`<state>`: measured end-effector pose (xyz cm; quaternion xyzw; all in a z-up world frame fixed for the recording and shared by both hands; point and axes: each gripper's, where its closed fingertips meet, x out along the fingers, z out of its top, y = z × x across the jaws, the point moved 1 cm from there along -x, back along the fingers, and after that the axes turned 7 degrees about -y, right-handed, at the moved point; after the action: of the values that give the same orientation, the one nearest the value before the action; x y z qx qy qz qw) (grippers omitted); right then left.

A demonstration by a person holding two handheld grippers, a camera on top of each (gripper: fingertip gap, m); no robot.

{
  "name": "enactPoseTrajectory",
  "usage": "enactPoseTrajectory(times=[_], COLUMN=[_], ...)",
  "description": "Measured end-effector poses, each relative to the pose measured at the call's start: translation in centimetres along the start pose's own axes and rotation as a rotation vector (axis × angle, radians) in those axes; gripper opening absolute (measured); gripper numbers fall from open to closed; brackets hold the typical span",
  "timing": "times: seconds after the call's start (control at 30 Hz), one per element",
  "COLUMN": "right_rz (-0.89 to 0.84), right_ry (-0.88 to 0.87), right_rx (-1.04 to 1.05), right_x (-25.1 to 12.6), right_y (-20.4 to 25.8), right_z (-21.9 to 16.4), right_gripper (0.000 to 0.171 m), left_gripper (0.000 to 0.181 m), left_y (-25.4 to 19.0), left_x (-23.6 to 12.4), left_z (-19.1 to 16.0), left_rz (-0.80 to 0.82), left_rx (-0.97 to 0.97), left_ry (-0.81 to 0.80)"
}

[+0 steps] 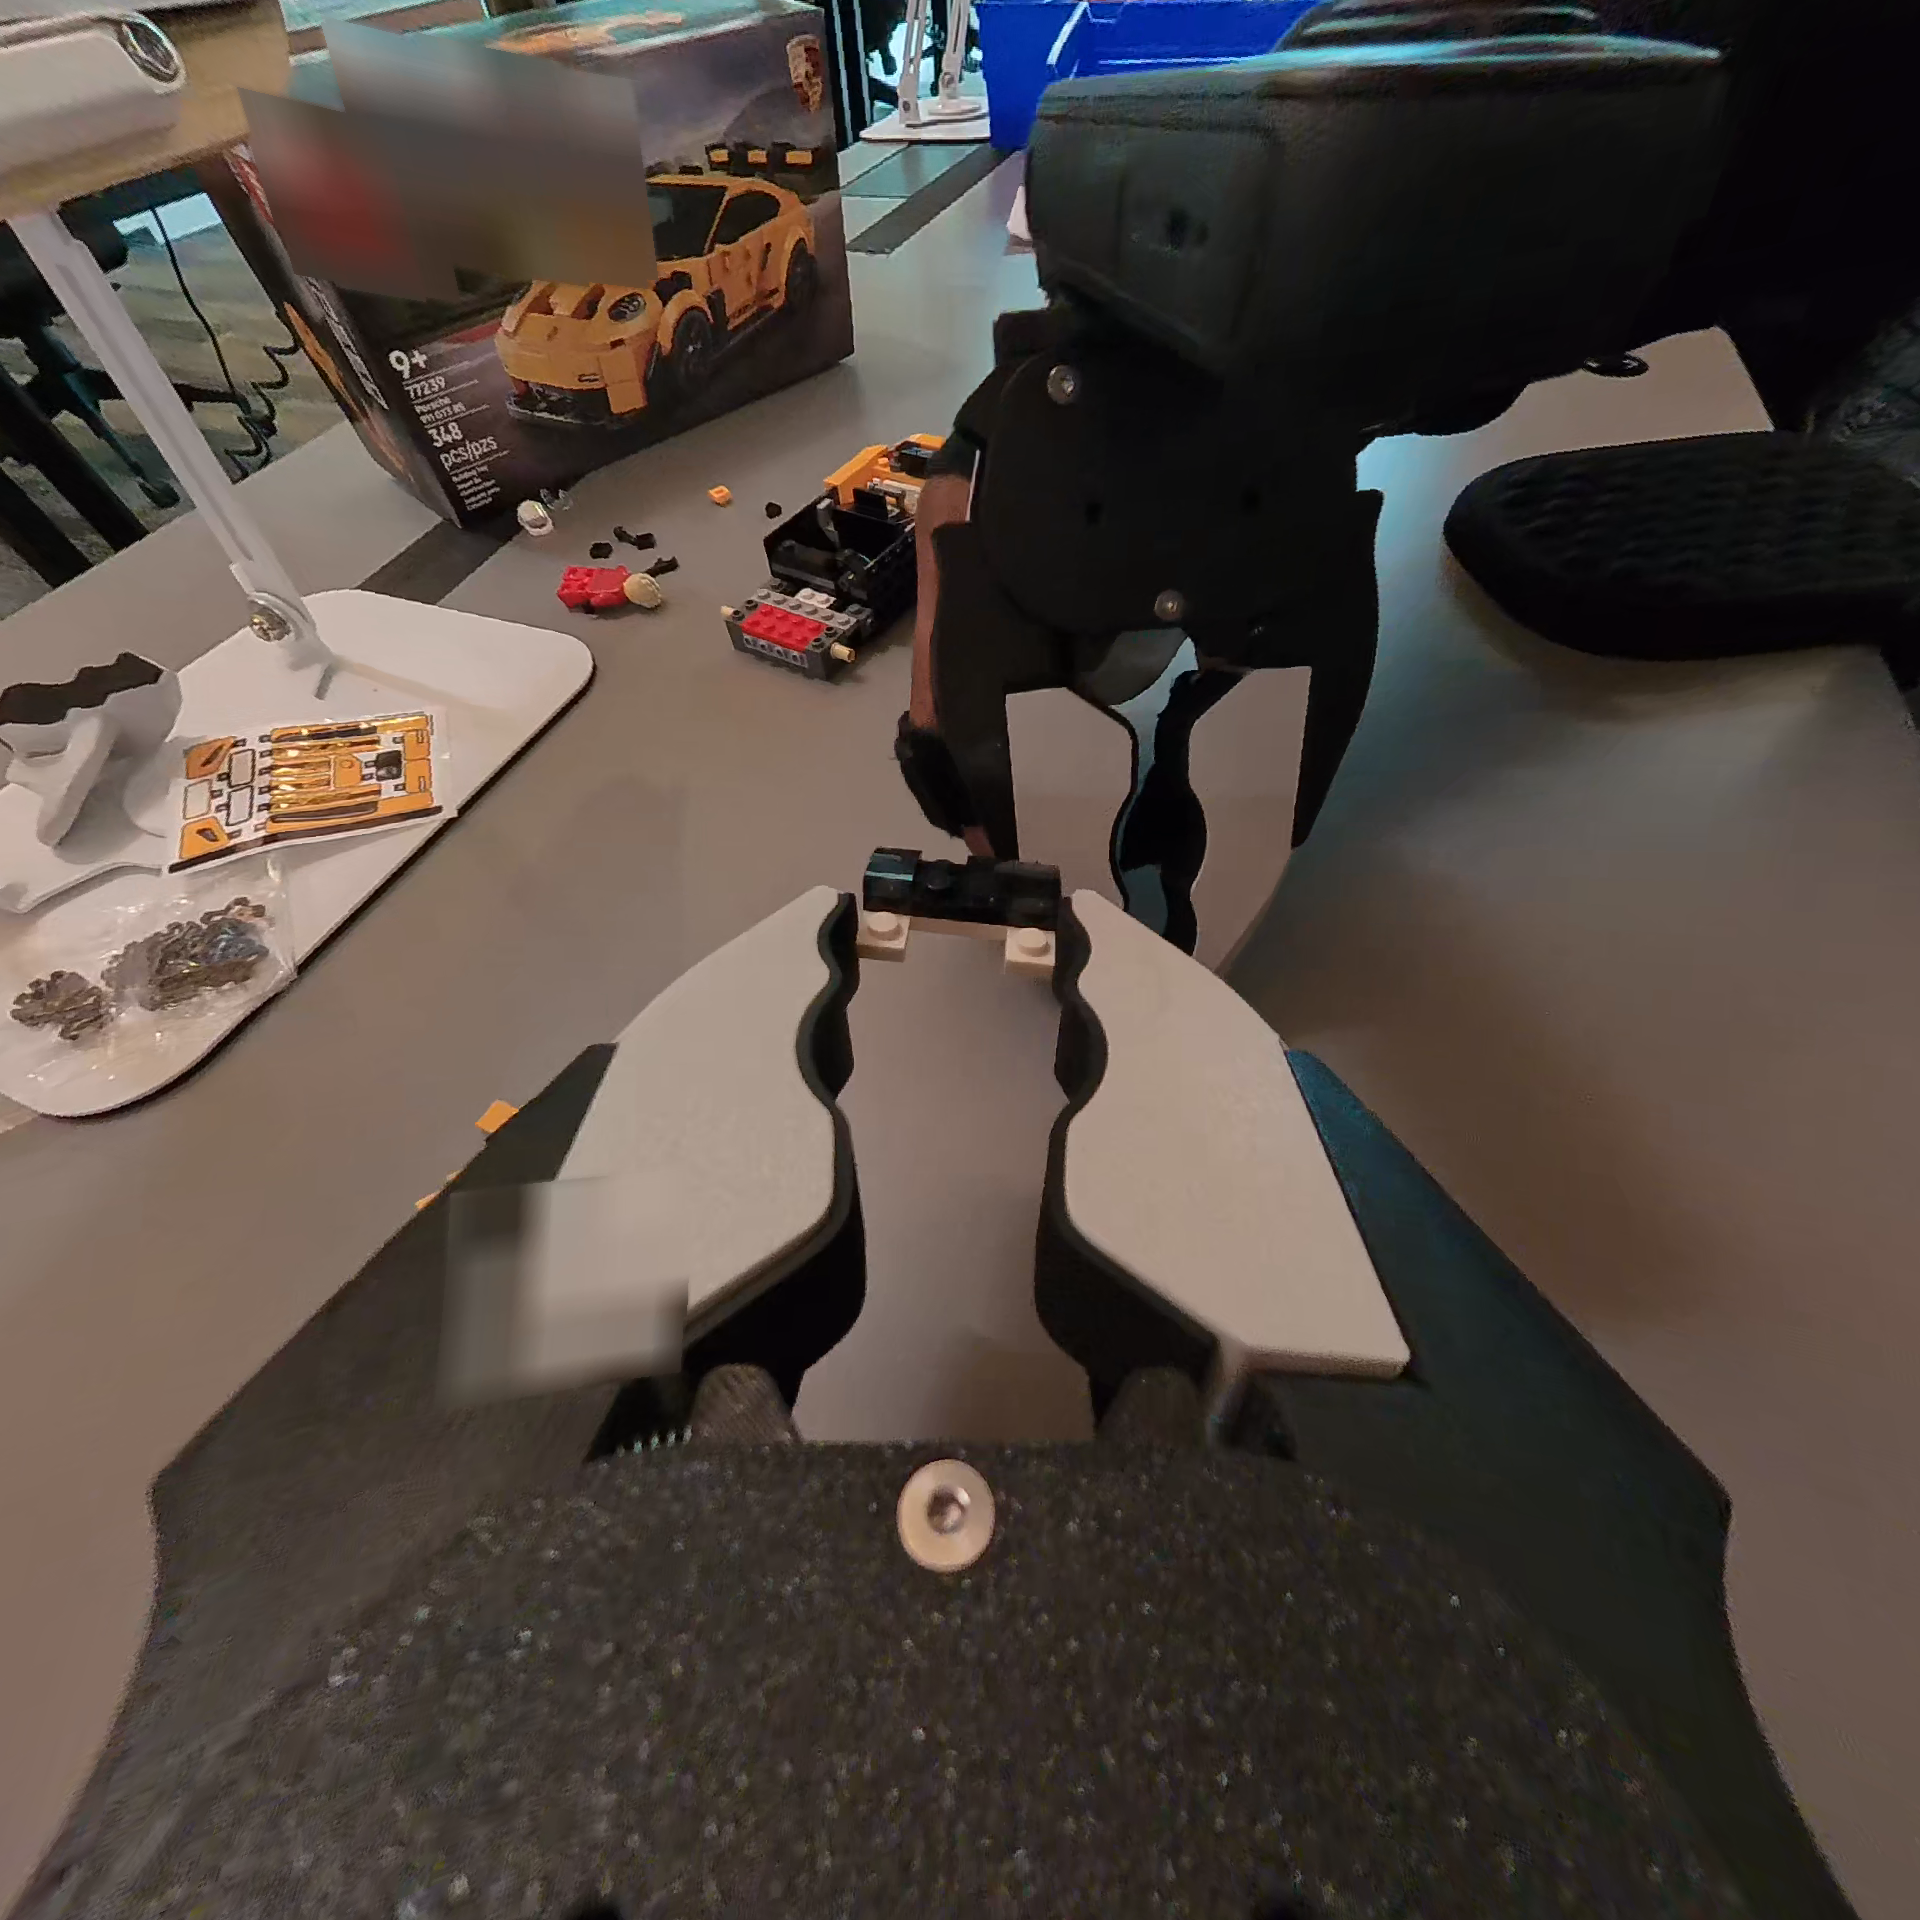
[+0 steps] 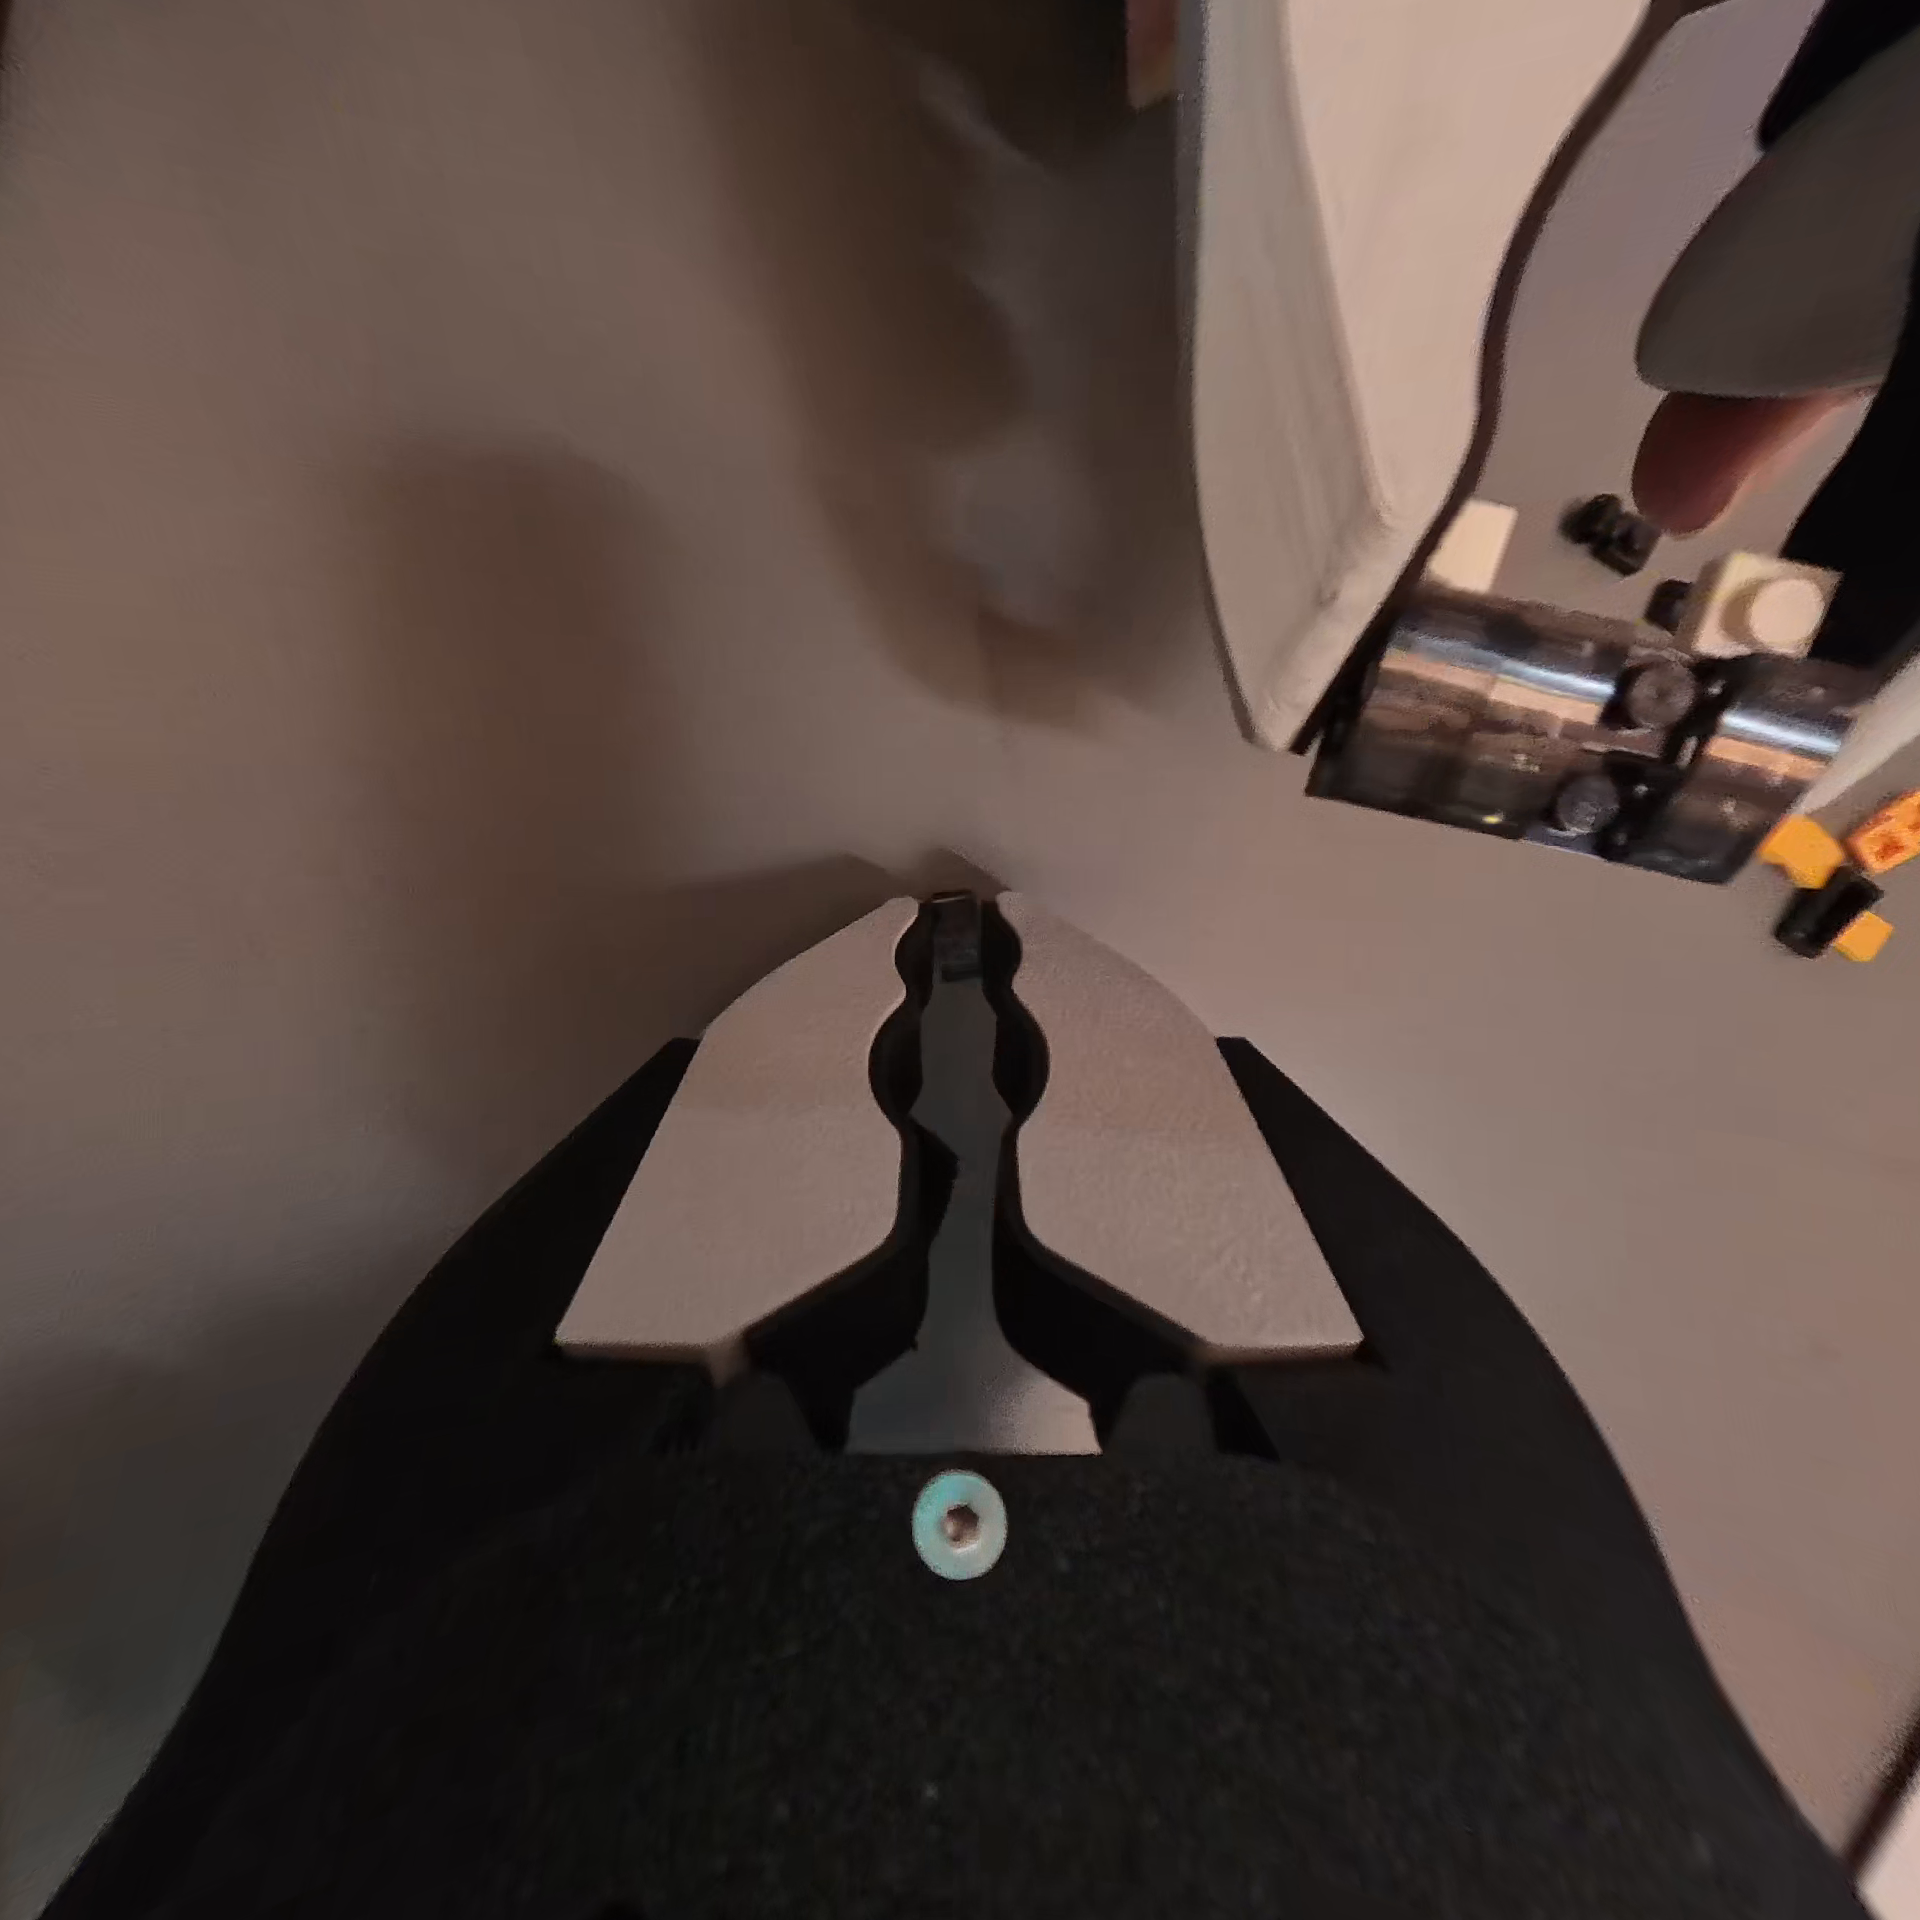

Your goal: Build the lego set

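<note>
My left gripper (image 1: 961,920) is shut on a small assembly of black and white Lego pieces (image 1: 961,894) and holds it at its fingertips just above the grey table (image 1: 623,1039). My right gripper (image 1: 1081,873) points down just beyond the assembly. In the right wrist view my right gripper (image 2: 954,920) is shut on a small black piece (image 2: 954,935) close to the table. The assembly (image 2: 1538,727) shows up and to the right there, in the left gripper's white fingers (image 2: 1278,416). A partly built black, red and orange car (image 1: 831,582) sits farther back.
The Lego box (image 1: 582,260) stands at the back left. Loose red and black pieces (image 1: 608,577) lie before it. A white stand base (image 1: 447,665) carries a sticker sheet (image 1: 312,779) and a bag of dark parts (image 1: 145,966). Orange pieces (image 2: 1808,852) lie near the assembly. A black mesh chair (image 1: 1683,551) is at right. Some 9 cm of space lies between my two pairs of fingers.
</note>
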<state>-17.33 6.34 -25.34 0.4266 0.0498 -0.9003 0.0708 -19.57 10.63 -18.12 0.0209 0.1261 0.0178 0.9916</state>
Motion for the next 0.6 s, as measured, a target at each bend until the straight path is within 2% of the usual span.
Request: enactPoseTrajectory(times=[0.17, 0.27, 0.43, 0.6], right_rz=[-0.055, -0.175, -0.347, -0.353], right_ry=[-0.061, -0.183, -0.419, -0.408], right_rx=[0.121, 0.202, 0.284, 0.257], right_x=[-0.7, -3.3, -9.7, -10.4], right_y=[0.3, 0.0, -1.2, -1.1], right_z=[-0.6, 0.0, 4.4, 7.1], right_gripper=[0.008, 0.007, 0.007, 0.008], left_gripper=[0.035, 0.035, 0.035, 0.035], left_y=[-0.5, -1.0, -2.4, -3.2], left_x=[0.0, 0.1, 0.7, 1.3], left_z=[0.3, 0.6, 1.8, 2.6], left_rz=[-0.03, -0.053, -0.097, -0.092], left_rx=[-0.013, -0.009, -0.023, -0.023], left_ry=[-0.022, -0.04, -0.108, -0.169])
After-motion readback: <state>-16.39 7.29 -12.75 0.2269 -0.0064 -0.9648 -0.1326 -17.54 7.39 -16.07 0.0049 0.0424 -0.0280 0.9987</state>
